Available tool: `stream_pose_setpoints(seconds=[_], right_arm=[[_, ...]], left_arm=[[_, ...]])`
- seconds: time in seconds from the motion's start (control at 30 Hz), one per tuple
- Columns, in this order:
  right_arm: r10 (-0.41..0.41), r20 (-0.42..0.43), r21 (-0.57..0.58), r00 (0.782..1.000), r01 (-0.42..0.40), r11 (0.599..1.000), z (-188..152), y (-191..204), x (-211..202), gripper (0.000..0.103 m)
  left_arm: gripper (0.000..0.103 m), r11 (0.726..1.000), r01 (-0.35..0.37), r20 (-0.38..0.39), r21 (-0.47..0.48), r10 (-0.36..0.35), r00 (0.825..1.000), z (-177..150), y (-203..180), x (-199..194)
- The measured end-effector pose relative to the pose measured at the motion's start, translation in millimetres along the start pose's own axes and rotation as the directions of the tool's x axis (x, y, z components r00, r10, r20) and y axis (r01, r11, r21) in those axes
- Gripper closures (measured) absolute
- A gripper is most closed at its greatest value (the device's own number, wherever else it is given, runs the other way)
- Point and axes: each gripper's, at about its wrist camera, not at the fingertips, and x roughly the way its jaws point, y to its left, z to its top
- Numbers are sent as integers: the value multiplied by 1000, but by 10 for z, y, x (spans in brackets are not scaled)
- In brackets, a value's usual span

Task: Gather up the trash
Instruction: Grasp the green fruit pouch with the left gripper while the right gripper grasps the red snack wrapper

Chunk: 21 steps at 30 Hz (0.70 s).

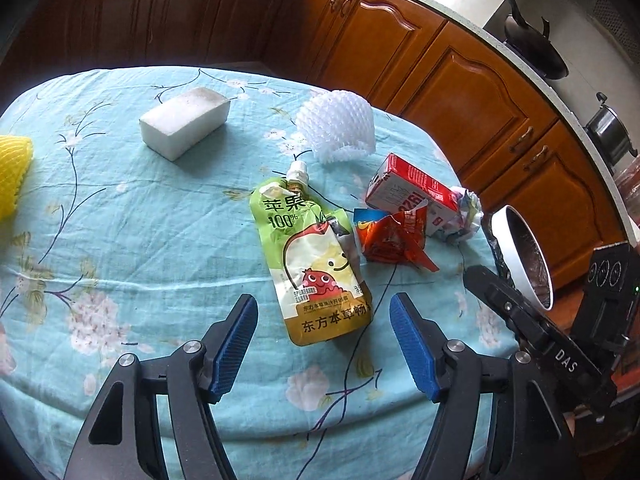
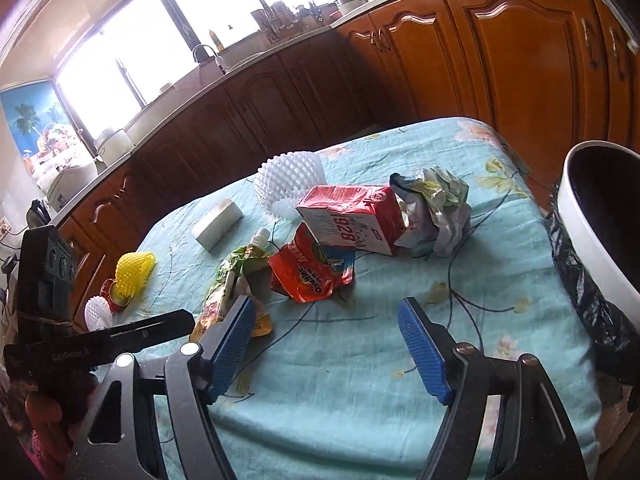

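A green juice pouch (image 1: 310, 256) lies flat on the blue floral tablecloth (image 1: 132, 248). My left gripper (image 1: 324, 320) is open, its jaws either side of the pouch's bottom end and just above it. Right of the pouch lie an orange wrapper (image 1: 390, 242), a red-white carton (image 1: 412, 192) and crumpled paper (image 1: 466, 216). My right gripper (image 2: 326, 326) is open and empty over bare cloth, short of the orange wrapper (image 2: 310, 274), carton (image 2: 352, 220), crumpled paper (image 2: 436, 208) and pouch (image 2: 236, 276). A white bin with a black liner (image 2: 592, 232) stands at the table's right edge.
A white foam block (image 1: 184, 120), white foam net (image 1: 338, 128) and yellow foam net (image 1: 12, 172) lie further back and left. The right wrist view shows another small white net (image 2: 98, 314) and a red scrap near the table's left edge. Wooden cabinets (image 1: 460, 80) stand behind.
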Motion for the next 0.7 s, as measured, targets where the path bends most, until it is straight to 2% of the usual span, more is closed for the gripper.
stream_pose_setpoints(seconds=[0.13, 0.3, 0.4, 0.43, 0.47, 0.7], right_arm=[[9, -28, -19, 1000, -9, 1000, 125, 31, 200, 47], [14, -60, -45, 998, -17, 999, 231, 59, 427, 55], [11, -94, -48, 996, -15, 999, 242, 38, 557, 78], [9, -103, -48, 995, -14, 999, 230, 30, 585, 90], [8, -109, -47, 994, -13, 999, 211, 19, 596, 94], [-5, -93, -49, 996, 0, 999, 67, 1, 425, 101]], left_arm=[[35, 1000, -14, -15, 14, 14, 1000, 62, -34, 106], [35, 999, -34, -29, 33, 35, 999, 85, -63, 269], [35, 998, -47, -40, 37, 49, 998, 102, -69, 382], [35, 998, -54, -43, 37, 56, 998, 110, -69, 420], [35, 997, -60, -45, 39, 62, 997, 108, -72, 460], [38, 993, -92, -22, 74, 94, 995, 124, -122, 607]])
